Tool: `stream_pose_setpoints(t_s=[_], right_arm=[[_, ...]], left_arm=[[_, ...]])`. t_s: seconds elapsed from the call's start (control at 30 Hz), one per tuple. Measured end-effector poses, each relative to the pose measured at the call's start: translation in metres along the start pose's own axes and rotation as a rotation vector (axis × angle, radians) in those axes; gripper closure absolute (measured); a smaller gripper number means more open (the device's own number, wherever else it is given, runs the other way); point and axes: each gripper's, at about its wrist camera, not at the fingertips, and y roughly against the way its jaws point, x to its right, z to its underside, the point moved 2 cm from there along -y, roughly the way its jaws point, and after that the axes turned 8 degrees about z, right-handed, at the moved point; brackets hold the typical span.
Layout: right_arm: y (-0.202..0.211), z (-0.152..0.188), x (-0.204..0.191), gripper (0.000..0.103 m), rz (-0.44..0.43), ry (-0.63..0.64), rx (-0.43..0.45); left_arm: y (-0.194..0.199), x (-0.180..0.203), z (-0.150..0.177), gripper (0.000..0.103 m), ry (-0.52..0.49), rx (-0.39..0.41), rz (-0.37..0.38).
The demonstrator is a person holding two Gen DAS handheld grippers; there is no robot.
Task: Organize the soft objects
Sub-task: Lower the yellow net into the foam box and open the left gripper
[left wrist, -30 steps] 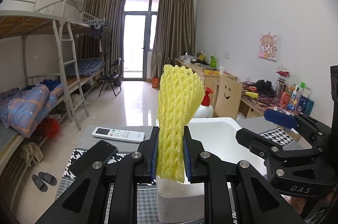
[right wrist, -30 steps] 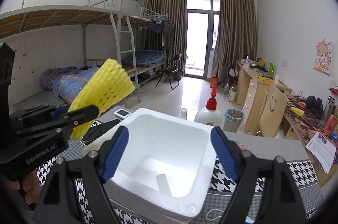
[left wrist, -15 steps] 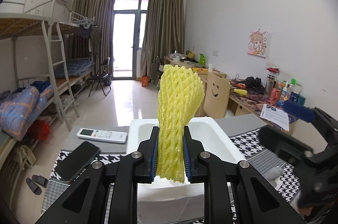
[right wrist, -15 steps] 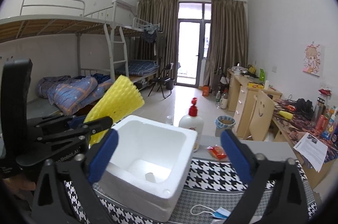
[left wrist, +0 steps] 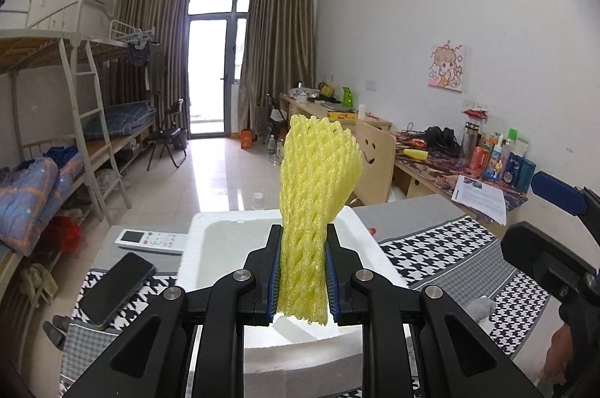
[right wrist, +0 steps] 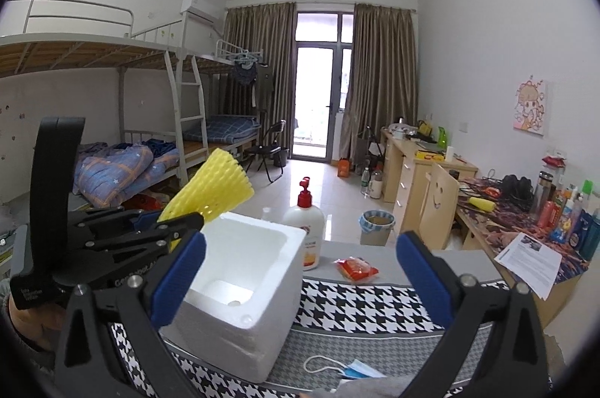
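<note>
Left wrist view first: the table (left wrist: 442, 251) with its black-and-white houndstooth cloth is the biggest thing going, and the white foam box (left wrist: 228, 248) sits on it toward the left end, open side up. Poking up in front of that box is the yellow foam net (left wrist: 315, 195), standing upright and fanning out at the top. The left gripper (left wrist: 303, 280) is clamped on the lower part of the net, both blue pads squeezing it flat.

Right wrist view shows the same net (right wrist: 210, 191) tilted over the box's left rim (right wrist: 258, 229); can't tell if it touches. The right gripper (right wrist: 300, 278) is spread wide, jaws have just been opening, and nothing is pressed between the pads; its left pad sits just in front of the box.

Smaller stuff: a white lotion pump bottle (right wrist: 305, 229) stands at the far edge just behind the box, a black phone (left wrist: 116, 289) and a white remote (left wrist: 150, 240) lie near the left edge, a red snack packet (right wrist: 356, 268) lies right of the bottle, and a face mask (right wrist: 348, 368) lies near the front edge.
</note>
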Motion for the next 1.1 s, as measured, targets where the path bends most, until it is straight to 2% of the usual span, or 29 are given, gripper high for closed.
stream_pose_setpoints(t_s=[0.53, 0.57, 0.6, 0.63, 0.67, 0.7, 0.87, 1.1], right_arm=[[0.0, 0.006, 0.018, 0.0, -0.002, -0.031, -0.008], [0.0, 0.007, 0.019, 0.0, -0.003, -0.033, -0.01], [-0.001, 0.007, 0.02, 0.0, -0.002, -0.035, -0.012], [-0.001, 0.007, 0.02, 0.0, -0.001, -0.038, -0.014], [-0.001, 0.008, 0.021, 0.0, -0.002, -0.04, -0.016], [-0.001, 0.008, 0.022, 0.0, -0.005, -0.043, -0.016], [0.0, 0.008, 0.025, 0.0, -0.007, -0.051, -0.015], [0.002, 0.009, 0.026, 0.0, 0.0, -0.042, -0.017]], left_arm=[[-0.021, -0.002, 0.001, 0.079, 0.011, -0.037, -0.012], [-0.022, -0.003, 0.001, 0.073, 0.009, -0.041, -0.017], [-0.023, -0.002, 0.001, 0.06, 0.008, -0.041, -0.023], [-0.023, -0.002, 0.001, 0.051, 0.007, -0.04, -0.036], [-0.022, -0.002, 0.001, 0.033, 0.005, -0.032, -0.052], [-0.021, -0.002, 0.001, 0.019, 0.002, -0.023, -0.061], [-0.016, 0.003, 0.001, 0.005, -0.017, -0.002, -0.083], [-0.006, 0.006, -0.001, 0.001, -0.017, 0.027, -0.101]])
